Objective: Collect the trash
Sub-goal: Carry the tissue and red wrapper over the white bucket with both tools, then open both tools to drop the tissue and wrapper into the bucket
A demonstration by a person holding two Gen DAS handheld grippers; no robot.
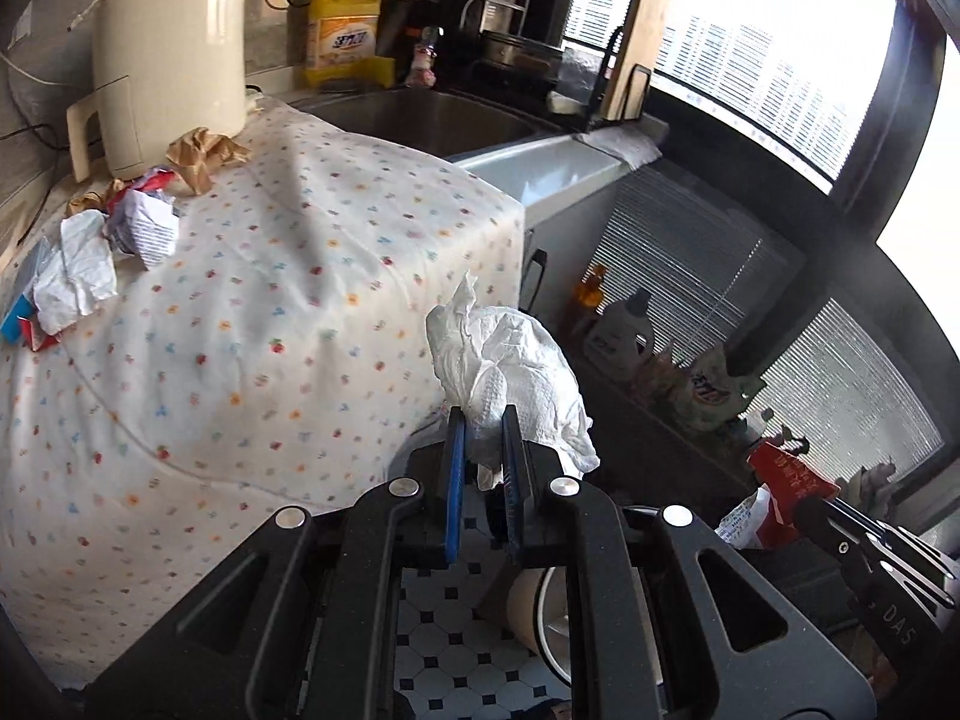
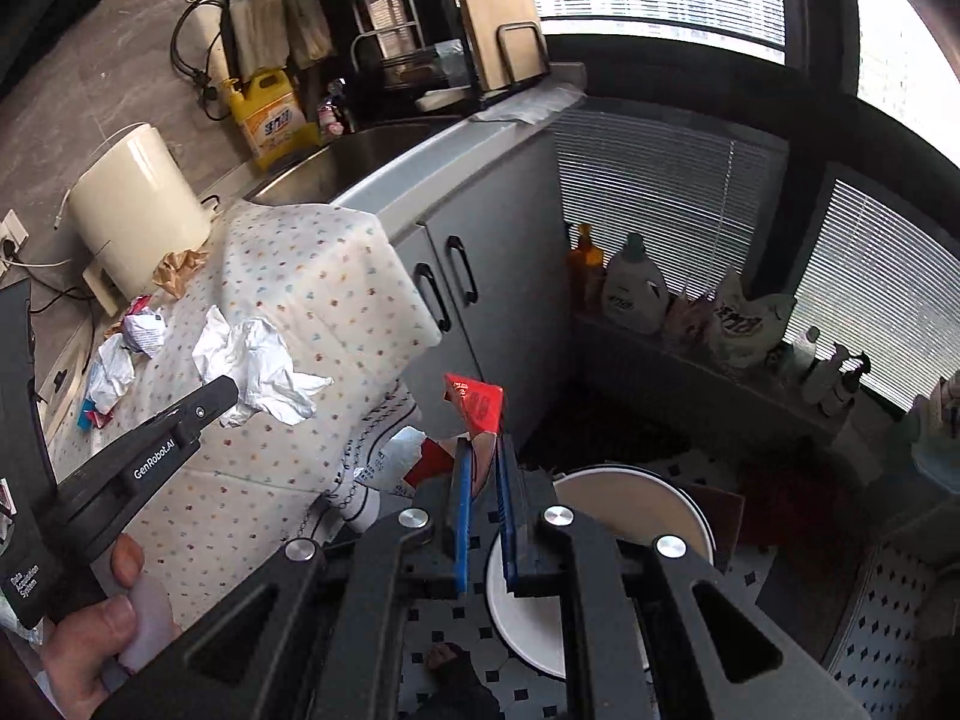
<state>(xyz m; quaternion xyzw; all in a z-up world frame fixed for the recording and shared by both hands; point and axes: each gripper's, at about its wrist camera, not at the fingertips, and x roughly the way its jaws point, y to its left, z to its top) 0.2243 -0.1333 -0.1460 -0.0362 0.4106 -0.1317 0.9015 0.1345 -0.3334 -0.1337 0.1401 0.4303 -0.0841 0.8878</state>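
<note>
Kitchen corner under slatted windows, with a bench (image 1: 252,324) draped in a dotted cloth beside a steel sink (image 1: 432,120). Off the cloth's hanging corner, left tool (image 1: 483,420) clamped on a crumpled white paper towel (image 1: 510,372), held in the air past the bench edge. Just beyond it, right tool (image 2: 482,450) pinched shut on a red wrapper (image 2: 477,405) (white printed paper trailing below), above a round white bin (image 2: 630,498) on the tiled floor. Seen from the right wrist, the left hand (image 2: 96,642) wrapped around its tool's handle at the cloth's near edge. Far back on the cloth from that corner, more litter waiting by a cream appliance (image 1: 174,54): crumpled white paper (image 1: 78,276), a printed paper ball (image 1: 150,228), brown paper (image 1: 201,156). Behind the sink, a yellow detergent jug (image 1: 342,24). Below the windows, bottles on a low ledge (image 2: 636,288).
</note>
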